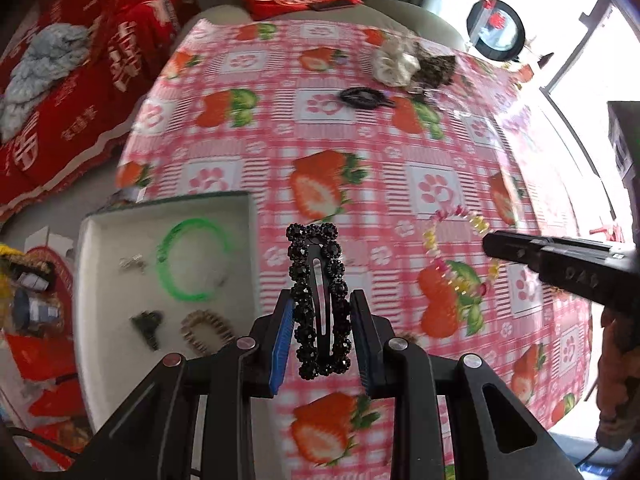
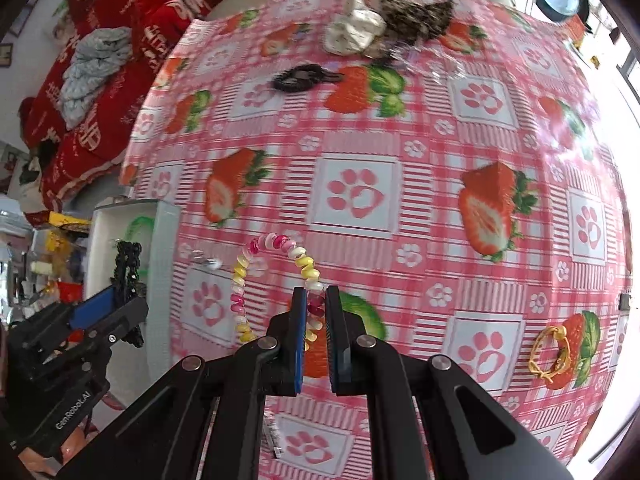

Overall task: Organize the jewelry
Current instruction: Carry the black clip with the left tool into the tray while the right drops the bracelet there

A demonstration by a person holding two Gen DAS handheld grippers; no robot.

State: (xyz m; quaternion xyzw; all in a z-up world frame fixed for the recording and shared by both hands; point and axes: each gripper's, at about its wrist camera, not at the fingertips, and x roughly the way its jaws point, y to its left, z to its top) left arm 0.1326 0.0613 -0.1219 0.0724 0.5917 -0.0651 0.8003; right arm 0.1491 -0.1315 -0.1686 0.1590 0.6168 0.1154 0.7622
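My left gripper (image 1: 322, 300) is shut on a black beaded hair clip (image 1: 318, 300) and holds it above the table's edge, just right of the white tray (image 1: 92, 280). The tray holds a green bangle (image 1: 192, 260), a dark claw clip (image 1: 148, 326), a brown hair tie (image 1: 206, 330) and small earrings (image 1: 132, 262). My right gripper (image 2: 316, 296) is shut on a pink, white and yellow spiral hair tie (image 2: 272, 276) over the tablecloth. The right gripper also shows in the left wrist view (image 1: 492, 246), and the left gripper in the right wrist view (image 2: 116, 300).
On the strawberry tablecloth (image 2: 400, 160) lie a black hair clip (image 1: 362, 98), a white scrunchie (image 1: 394, 62), a dark scrunchie (image 1: 434, 68), a yellow hair tie (image 2: 550, 354) and a small silver piece (image 2: 206, 262). Red cushions (image 1: 72, 80) lie at the left.
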